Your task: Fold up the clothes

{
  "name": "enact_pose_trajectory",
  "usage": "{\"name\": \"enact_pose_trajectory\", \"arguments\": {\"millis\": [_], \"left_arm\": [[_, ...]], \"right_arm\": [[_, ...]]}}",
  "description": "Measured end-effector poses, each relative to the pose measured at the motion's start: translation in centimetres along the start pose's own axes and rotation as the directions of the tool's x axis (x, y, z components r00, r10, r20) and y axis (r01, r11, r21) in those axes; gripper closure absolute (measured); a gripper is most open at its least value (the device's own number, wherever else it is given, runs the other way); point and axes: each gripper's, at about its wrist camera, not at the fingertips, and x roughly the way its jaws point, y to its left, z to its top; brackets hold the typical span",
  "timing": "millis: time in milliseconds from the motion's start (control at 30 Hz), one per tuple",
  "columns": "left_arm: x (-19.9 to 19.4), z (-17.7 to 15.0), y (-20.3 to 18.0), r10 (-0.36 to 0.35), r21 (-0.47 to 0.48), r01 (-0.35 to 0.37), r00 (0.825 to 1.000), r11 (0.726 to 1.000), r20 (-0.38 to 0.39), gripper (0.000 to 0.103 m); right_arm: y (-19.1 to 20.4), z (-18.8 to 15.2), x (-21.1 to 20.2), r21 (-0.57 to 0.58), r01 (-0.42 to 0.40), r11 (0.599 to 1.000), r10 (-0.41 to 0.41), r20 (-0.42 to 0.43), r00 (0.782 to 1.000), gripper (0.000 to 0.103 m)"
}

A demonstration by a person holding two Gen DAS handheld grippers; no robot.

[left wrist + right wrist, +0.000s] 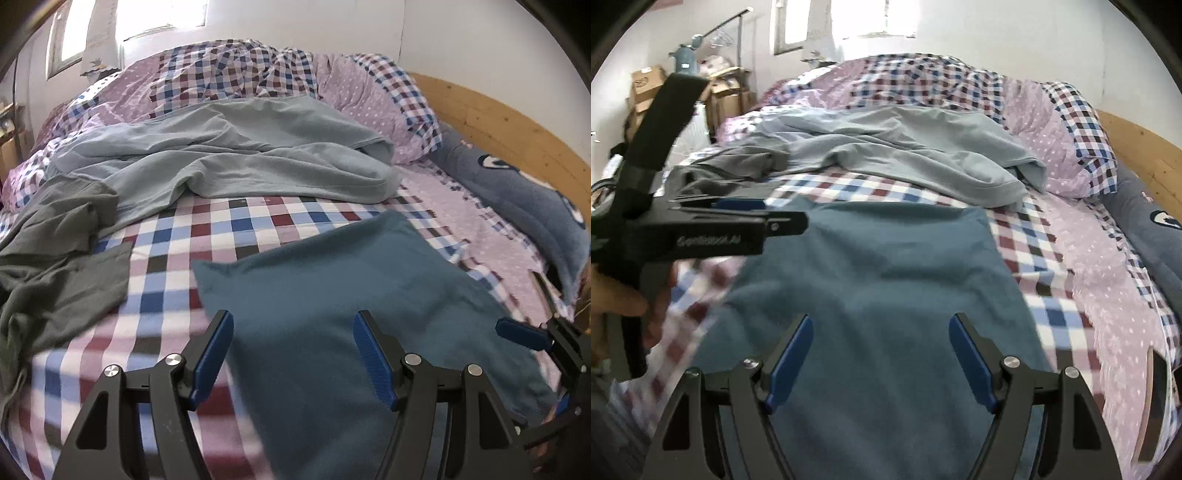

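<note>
Nearby, both grippers — left gripper (291, 354), right gripper (881, 356) — agape, empty; teal cloth's (351, 280) near edge hidden.

You had a matt, soft-napped teal cloth (369, 295) lying on the smooth checked cotton bedsheet (221, 229). The pale blue garment (236, 162) looked like thin, matt jersey, the grey garment (55, 251) much the same. Your left gripper (293, 358) was matt black plastic with ribbed blue pads and shiny metal pins. The headboard (498, 122) was bare, knotty wood.
</note>
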Motion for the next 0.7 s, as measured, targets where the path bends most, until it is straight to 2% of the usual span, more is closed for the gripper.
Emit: {"name": "enact_pose_trajectory", "arguments": {"millis": [167, 300, 500, 600, 700], "left_arm": [[-3.6, -3.2, -0.6, -0.038, -0.038, 0.038, 0.999, 0.999, -0.017, 0.032], [-6.0, -6.4, -1.4, -0.049, -0.043, 0.047, 0.998, 0.998, -0.047, 0.032], [-8.5, -11.1, -1.7, -0.059, -0.109, 0.047, 0.992, 0.993, -0.115, 0.032], [-9.4, -13.2, -2.1, -0.082, -0.14, 0.061, 0.986, 0.988, -0.148, 0.032], [-9.9, -15.1, -3.1, -0.107, -0.141, 0.081, 0.977, 0.987, -0.186, 0.032]], "right_arm": [[2.0, -3.1, -2.3, -0.023, -0.023, 0.999, 0.022, -0.028, 0.999, 0.024], [3.1, -5.5, -1.8, -0.047, -0.028, 0.999, 0.022, -0.112, 0.993, 0.024], [2.3, -7.1, -2.5, 0.035, -0.049, 0.998, 0.054, -0.171, 0.984, 0.024], [2.2, -7.7, -3.5, 0.043, -0.049, 0.998, 0.056, -0.174, 0.983, 0.024], [1.5, -7.6, -5.0, 0.065, -0.028, 0.997, 0.037, -0.132, 0.991, 0.024]]}}
